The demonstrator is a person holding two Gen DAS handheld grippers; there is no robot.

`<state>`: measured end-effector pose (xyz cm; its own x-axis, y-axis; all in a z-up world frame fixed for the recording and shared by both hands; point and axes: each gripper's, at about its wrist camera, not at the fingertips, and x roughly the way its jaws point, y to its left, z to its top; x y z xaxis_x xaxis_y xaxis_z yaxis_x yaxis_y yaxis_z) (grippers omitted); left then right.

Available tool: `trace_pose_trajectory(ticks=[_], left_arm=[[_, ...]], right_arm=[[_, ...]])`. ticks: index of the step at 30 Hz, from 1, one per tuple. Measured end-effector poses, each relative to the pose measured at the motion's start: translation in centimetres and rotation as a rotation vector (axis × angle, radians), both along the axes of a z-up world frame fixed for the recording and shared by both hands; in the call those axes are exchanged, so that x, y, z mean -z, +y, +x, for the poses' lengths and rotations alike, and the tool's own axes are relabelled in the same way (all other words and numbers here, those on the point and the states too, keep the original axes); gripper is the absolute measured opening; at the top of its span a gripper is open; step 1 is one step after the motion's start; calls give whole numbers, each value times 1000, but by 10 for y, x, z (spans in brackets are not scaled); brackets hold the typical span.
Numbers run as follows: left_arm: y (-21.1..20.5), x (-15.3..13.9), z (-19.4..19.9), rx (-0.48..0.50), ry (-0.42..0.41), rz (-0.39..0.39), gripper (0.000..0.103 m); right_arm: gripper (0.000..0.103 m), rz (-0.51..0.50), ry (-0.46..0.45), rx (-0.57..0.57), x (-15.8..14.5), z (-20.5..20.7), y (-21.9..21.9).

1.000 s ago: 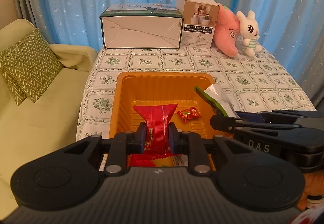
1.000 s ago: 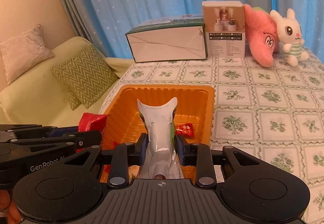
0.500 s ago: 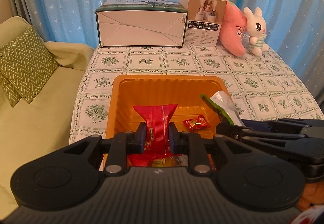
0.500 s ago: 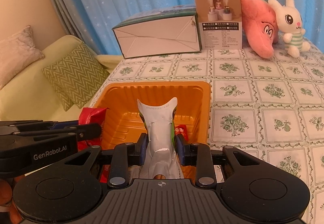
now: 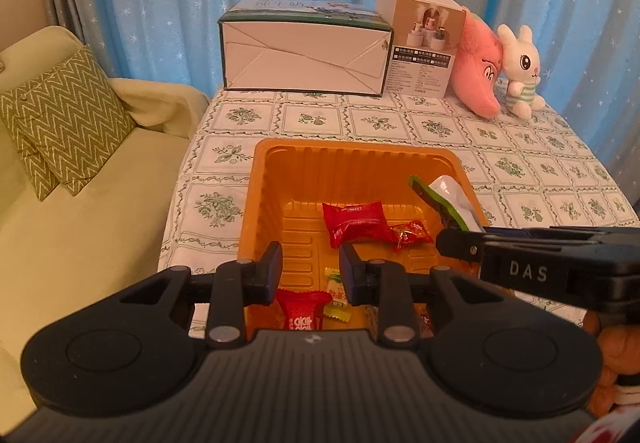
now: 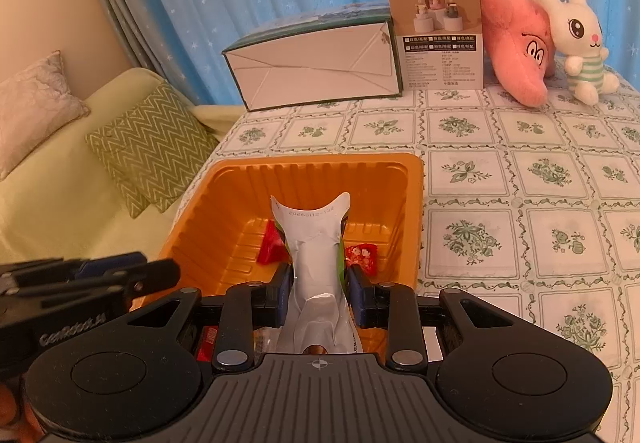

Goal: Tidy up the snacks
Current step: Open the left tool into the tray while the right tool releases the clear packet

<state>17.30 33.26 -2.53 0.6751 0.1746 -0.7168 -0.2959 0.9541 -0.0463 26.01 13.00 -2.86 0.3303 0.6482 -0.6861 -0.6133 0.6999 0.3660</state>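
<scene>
We are angling both grippers down over the orange tray (image 5: 256, 203), which is sitting on the tablecloth (image 5: 520, 147). Our left gripper (image 5: 310, 269) is standing narrowly parted with nothing between its jaws; they have just been opening. Its red packet (image 5: 354, 222), clamped a second ago, is now lying on the tray floor at 12 o'clock from the jaws, touching a small red candy (image 5: 410, 235) at its 3 o'clock. Our right gripper (image 6: 320, 293) is pinching a white pouch (image 6: 316, 243) upright above the tray's near half, unchanged from before. Boxes (image 5: 304, 51) and plush toys (image 5: 520, 71) are lining the far edge.
</scene>
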Motion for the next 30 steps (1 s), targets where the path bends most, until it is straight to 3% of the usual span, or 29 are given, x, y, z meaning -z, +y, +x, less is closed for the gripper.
trace_pose_trajectory(ticks=[9, 15, 30], left_arm=[[4, -2, -17, -34, -5, -3, 27], [0, -3, -28, -39, -18, 12, 40], [-22, -24, -58, -52, -47, 19, 55]], right_arm=[[31, 52, 51, -4, -3, 6, 8], [43, 18, 22, -11, -4, -2, 4], [47, -21, -29, -6, -28, -30, -28]])
